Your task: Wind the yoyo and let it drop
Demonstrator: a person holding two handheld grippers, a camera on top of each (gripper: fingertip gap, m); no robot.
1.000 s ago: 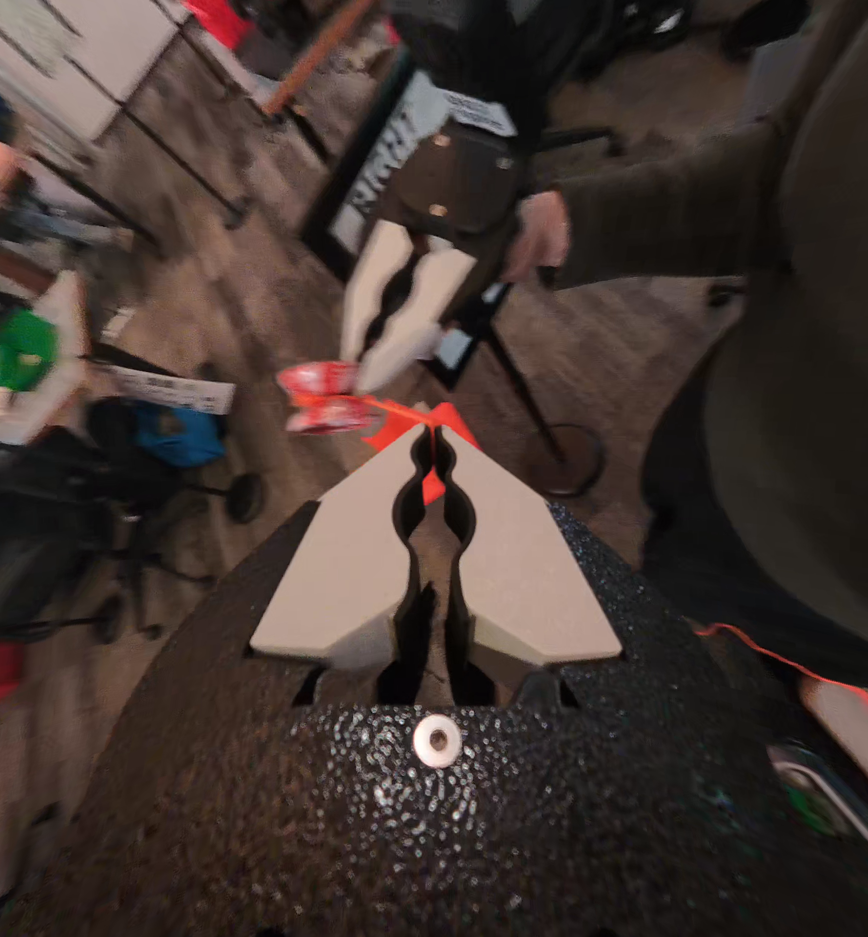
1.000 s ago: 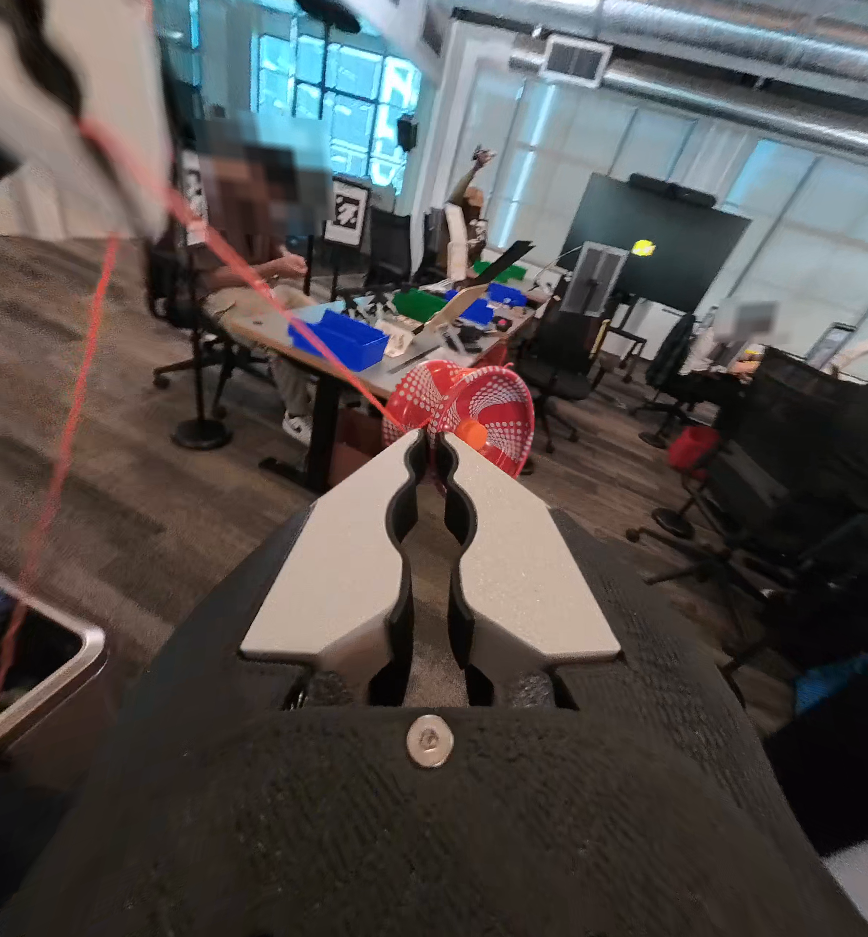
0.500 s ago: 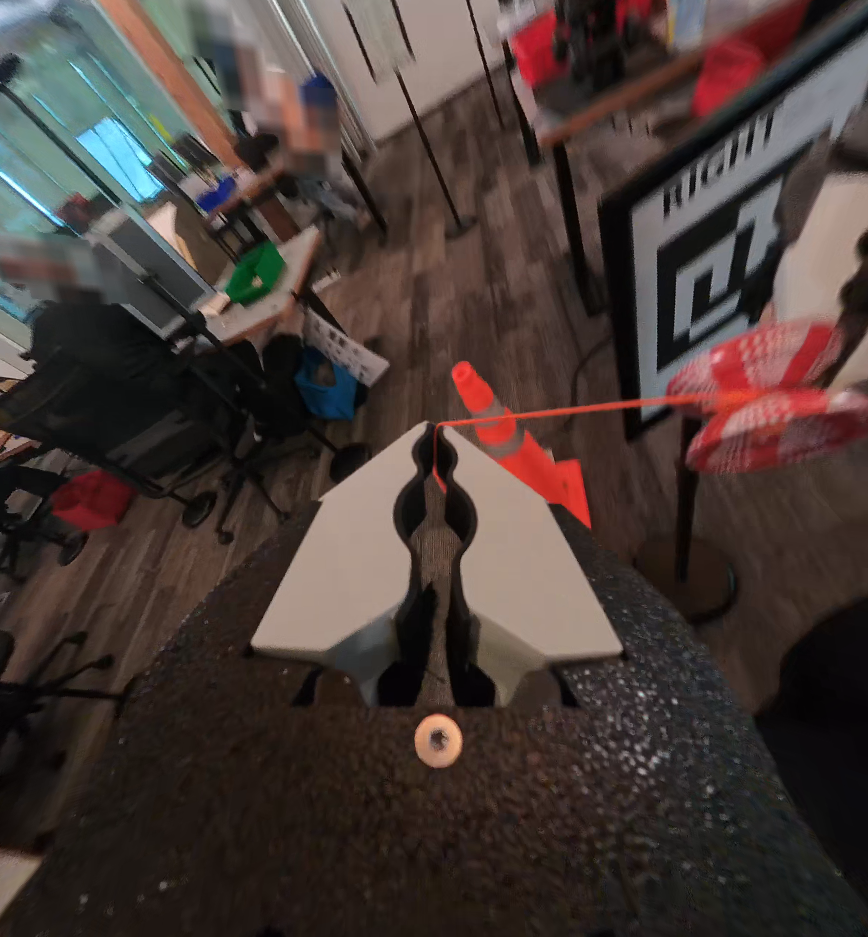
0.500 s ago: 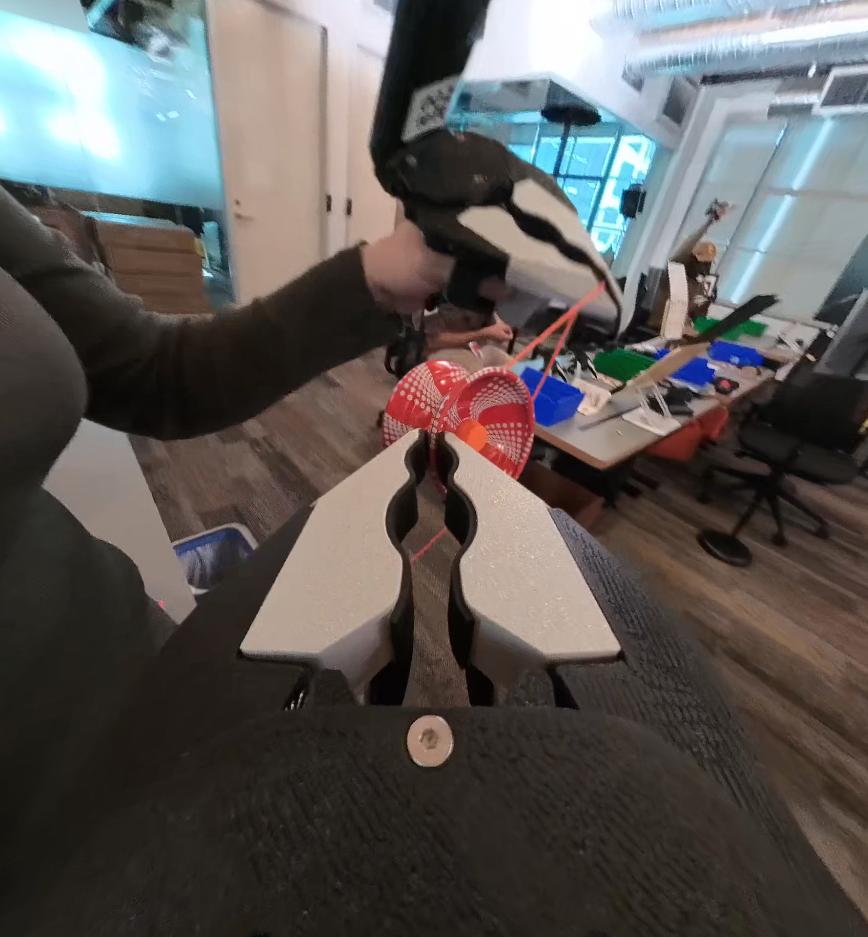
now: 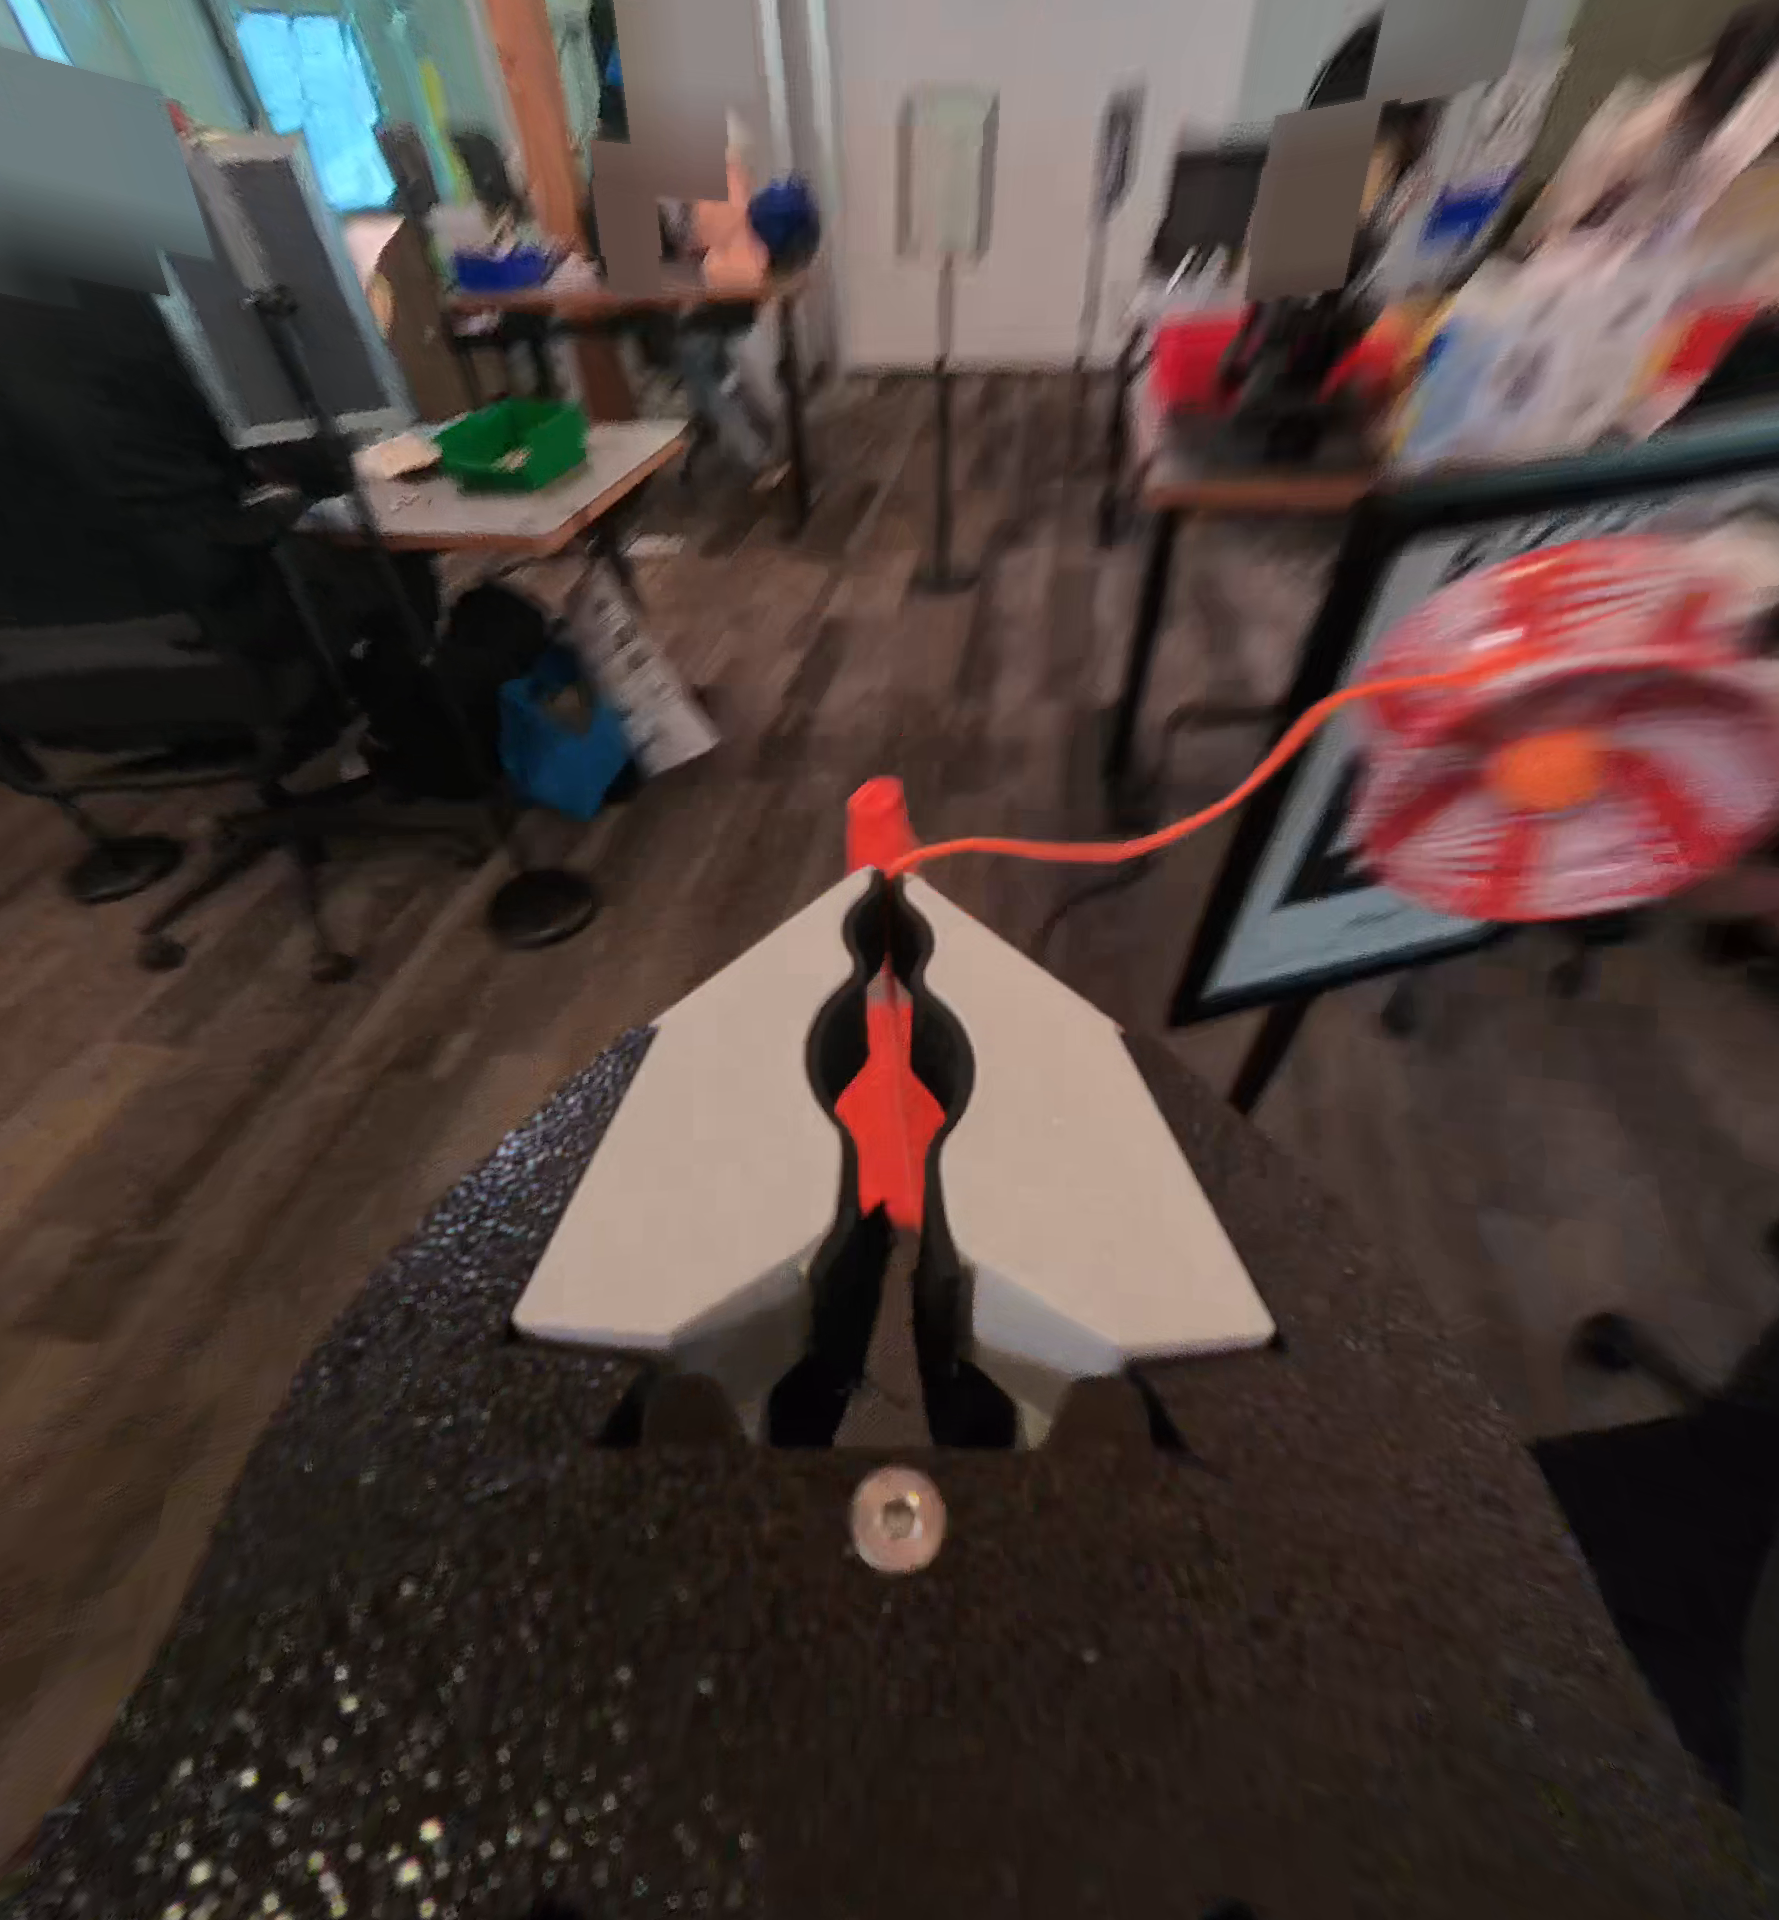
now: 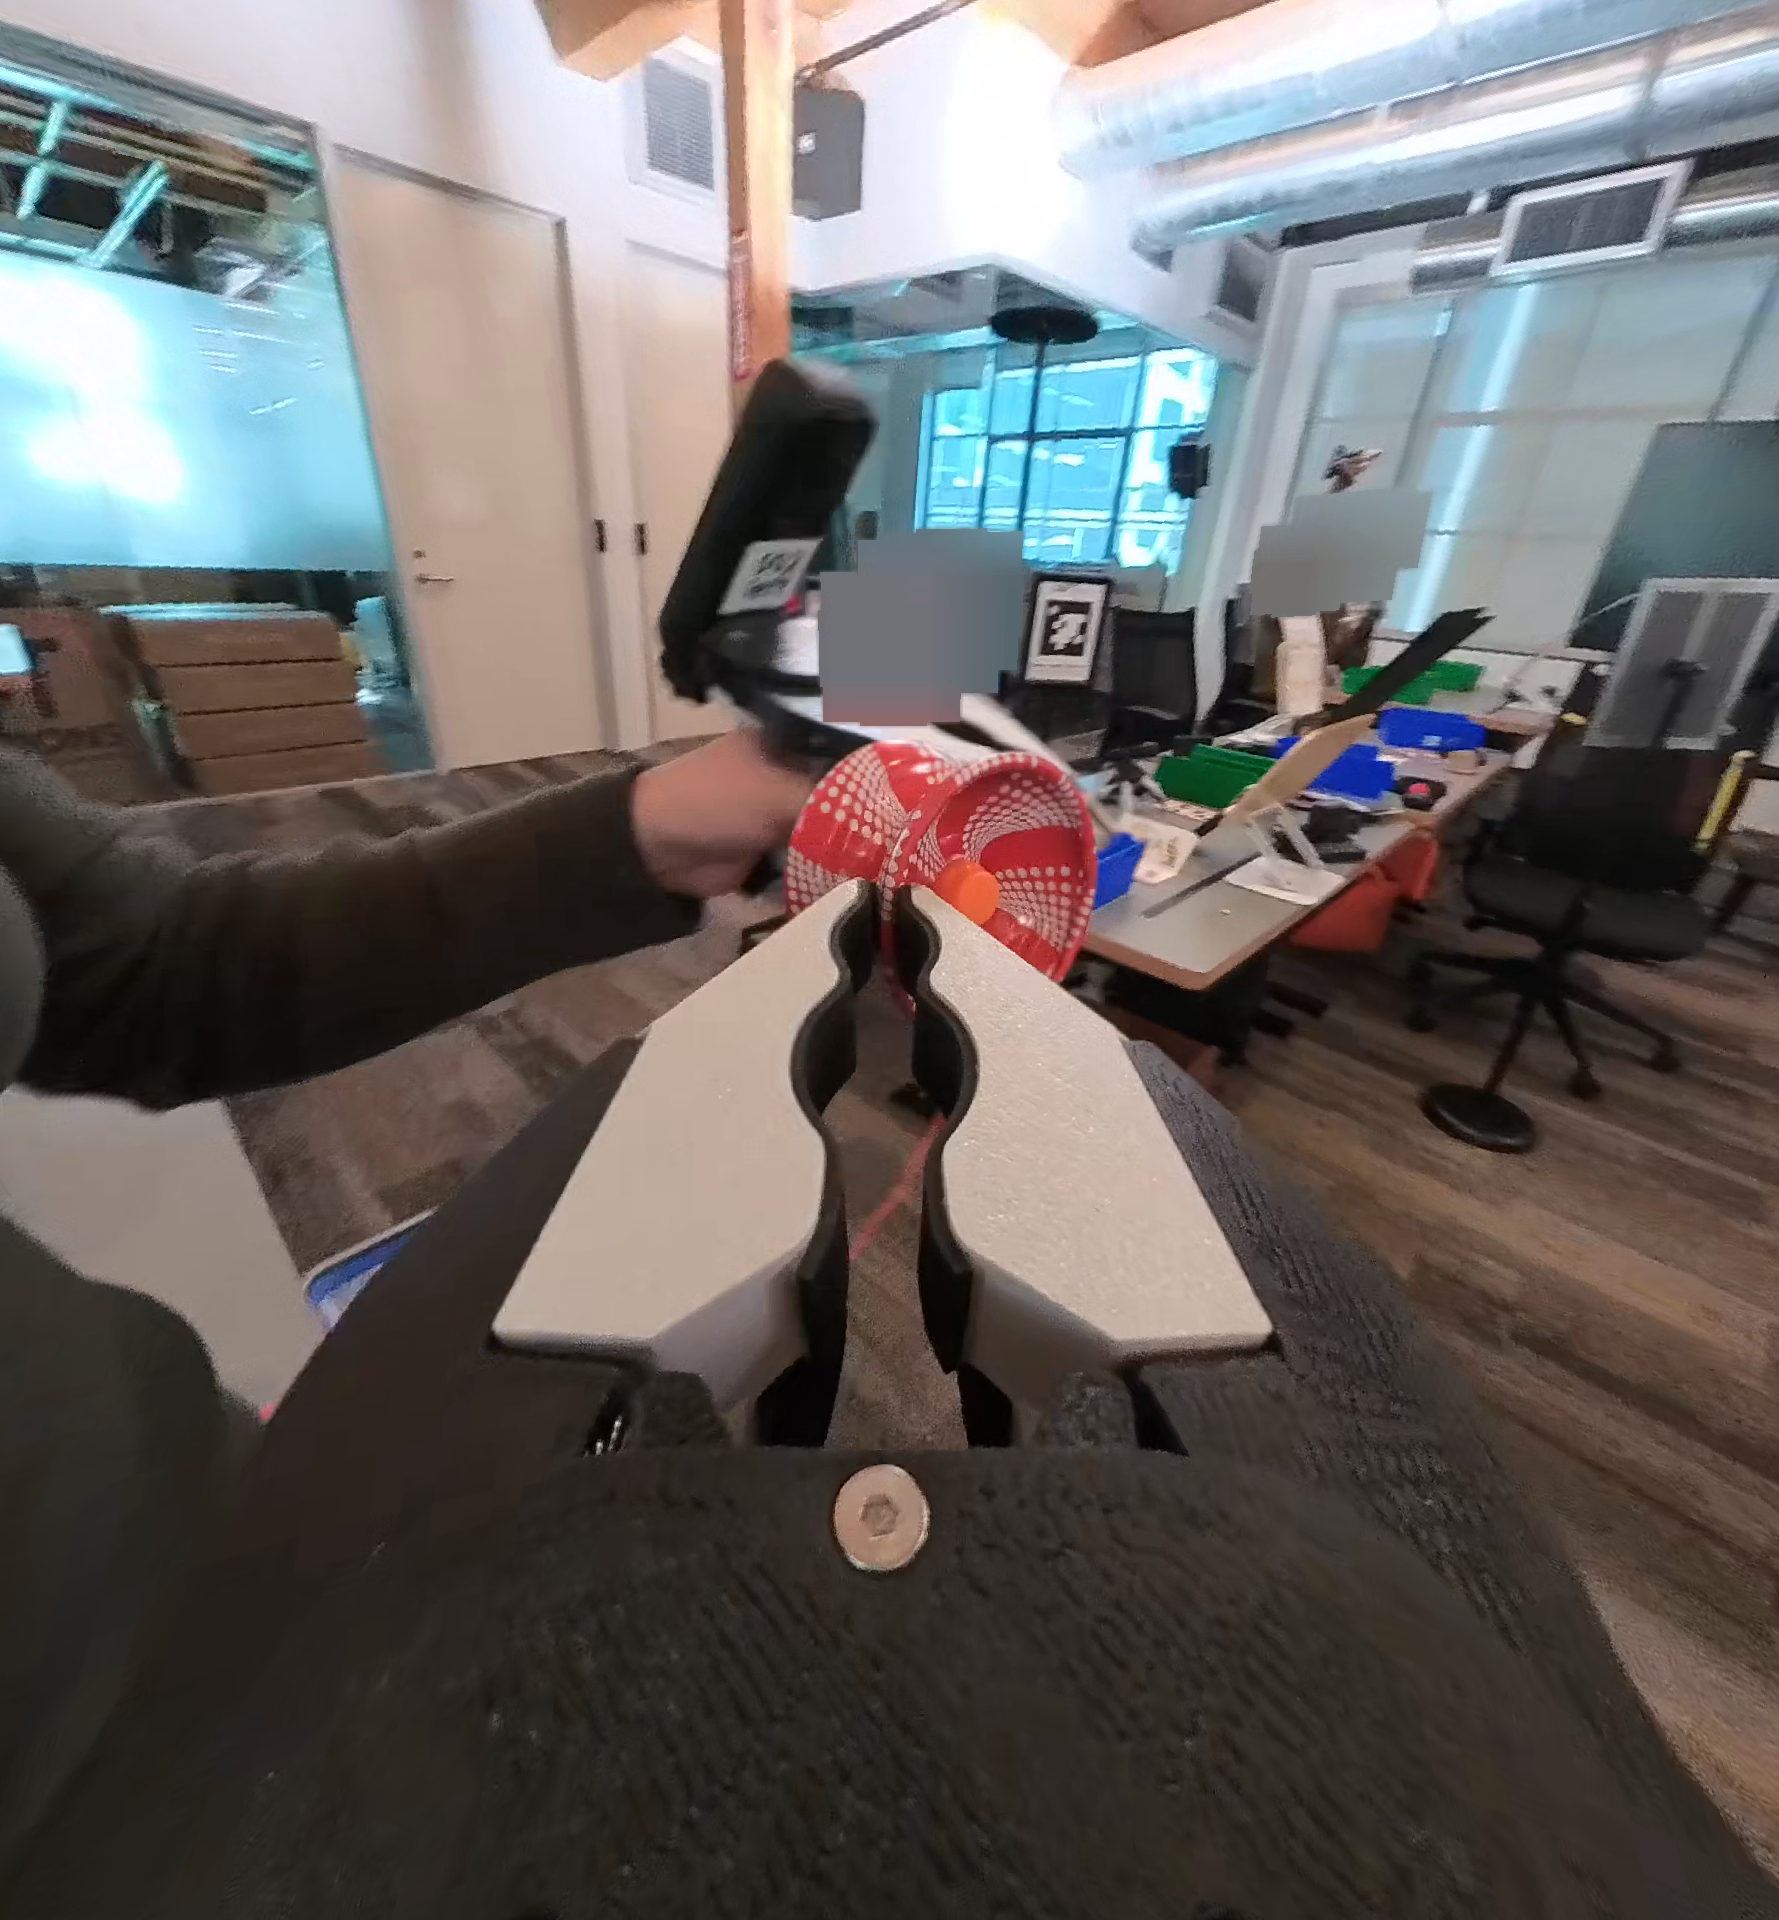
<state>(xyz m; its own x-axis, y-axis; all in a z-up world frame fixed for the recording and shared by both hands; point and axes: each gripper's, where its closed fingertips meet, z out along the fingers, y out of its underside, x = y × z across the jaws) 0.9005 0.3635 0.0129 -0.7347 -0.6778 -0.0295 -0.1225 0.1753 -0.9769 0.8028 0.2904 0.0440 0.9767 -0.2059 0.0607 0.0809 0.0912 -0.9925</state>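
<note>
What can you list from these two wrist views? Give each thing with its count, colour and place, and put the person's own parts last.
yoyo: one, red with white dots and an orange hub, at the right gripper's tips.
string: one, orange-red, slack from the left gripper's tips to the yoyo.
traffic cone: one, orange, on the floor beyond the left gripper.
bins: several, blue and green, on the long desk at right.
office chair: one nearest, black, beside that desk.
marker board: one, black-framed, behind the yoyo.
sleeve: one, dark olive, reaching in from the left.
left gripper: fingers shut on the string.
right gripper: fingers shut on the yoyo.
</note>
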